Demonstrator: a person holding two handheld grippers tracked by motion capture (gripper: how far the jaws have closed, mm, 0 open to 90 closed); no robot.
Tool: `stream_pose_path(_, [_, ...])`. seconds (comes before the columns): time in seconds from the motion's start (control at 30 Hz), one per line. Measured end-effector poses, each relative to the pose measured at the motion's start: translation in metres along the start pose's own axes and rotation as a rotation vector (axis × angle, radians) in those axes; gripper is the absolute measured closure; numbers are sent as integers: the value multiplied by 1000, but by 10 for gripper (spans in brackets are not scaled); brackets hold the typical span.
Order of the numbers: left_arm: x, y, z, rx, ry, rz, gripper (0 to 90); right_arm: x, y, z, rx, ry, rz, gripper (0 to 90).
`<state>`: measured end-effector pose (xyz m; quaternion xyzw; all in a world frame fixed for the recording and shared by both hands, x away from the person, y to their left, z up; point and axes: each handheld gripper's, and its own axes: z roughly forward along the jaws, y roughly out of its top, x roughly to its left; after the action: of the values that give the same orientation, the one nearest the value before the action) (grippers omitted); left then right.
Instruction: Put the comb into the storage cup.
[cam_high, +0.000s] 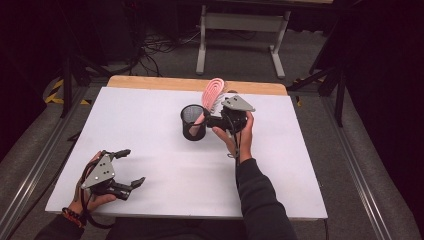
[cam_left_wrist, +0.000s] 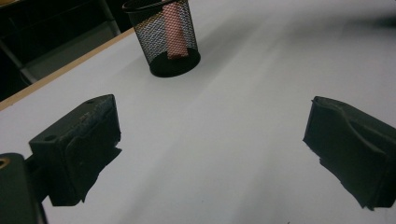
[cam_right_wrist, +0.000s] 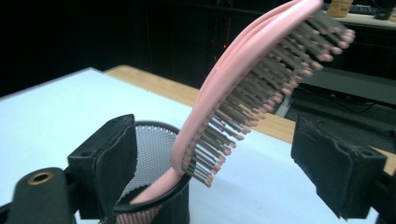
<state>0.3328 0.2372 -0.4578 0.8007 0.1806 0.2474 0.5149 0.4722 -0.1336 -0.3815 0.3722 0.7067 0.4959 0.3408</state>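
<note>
Pink hairbrush (cam_right_wrist: 243, 88) stands handle-down in the black mesh cup (cam_high: 192, 122), head leaning out over the cup's rim. Right gripper (cam_high: 220, 120) sits just beside the cup, jaws wide open around the brush, gripping nothing. Left gripper (cam_high: 127, 167) rests well away from the cup, jaws wide open, empty. Best to back off straight, without nudging the cup.

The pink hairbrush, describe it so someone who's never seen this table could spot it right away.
On the white table, find the black mesh cup near the middle. The hairbrush stands handle-down in it, leaning out over the rim: the one pink thing there, with dark, pink-tipped bristles.
</note>
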Motion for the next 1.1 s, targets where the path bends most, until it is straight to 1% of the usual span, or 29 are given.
stream_pose_path(0.03, [0, 0, 0, 2, 0, 1, 44, 0, 0, -1, -6, 11, 6, 122])
stream_pose_path(0.1, [0, 0, 1, 0, -1, -2, 44, 1, 1, -1, -13, 11, 5, 115])
stream_pose_path(0.17, [0, 0, 1, 4, -1, -2, 44, 2, 3, -3, -19, 8, -8, 92])
stream_pose_path(0.33, [0, 0, 1, 3, 0, -2, 44, 2, 5, -7, -39, 5, -12, 69])
stream_pose_path(0.4, [0, 0, 1, 1, 1, -2, 44, 2, 6, -9, -50, 11, -8, 65])
stream_pose_path(0.43, [0, 0, 1, 2, 2, -2, 44, 3, 6, -10, -49, 15, -21, 59])
stream_pose_path(0.47, [0, 0, 1, 2, 3, -2, 44, 3, 7, -11, -49, 8, -31, 59])
stream_pose_path(0.57, [0, 0, 1, 1, 1, 0, 44, 5, 8, -14, -56, 20, -40, 56])
stream_pose_path(0.67, [0, 0, 1, 2, 0, 1, 44, 9, 9, -17, -58, 19, -61, 57])
stream_pose_path(0.77, [0, 0, 0, 2, 2, 0, 44, 14, 10, -21, -69, 26, -90, 57])
stream_pose_path(0.87, [0, 0, 0, 2, 2, 1, 44, 18, 11, -25, -80, 25, -109, 57])
stream_pose_path(0.97, [-1, 0, 0, 5, 4, 3, 44, 20, 11, -28, -91, 36, -108, 57])
stream_pose_path(1.1, [0, 0, 0, 1, 5, 2, 44, 24, 9, -33, -129, 52, -103, 61])
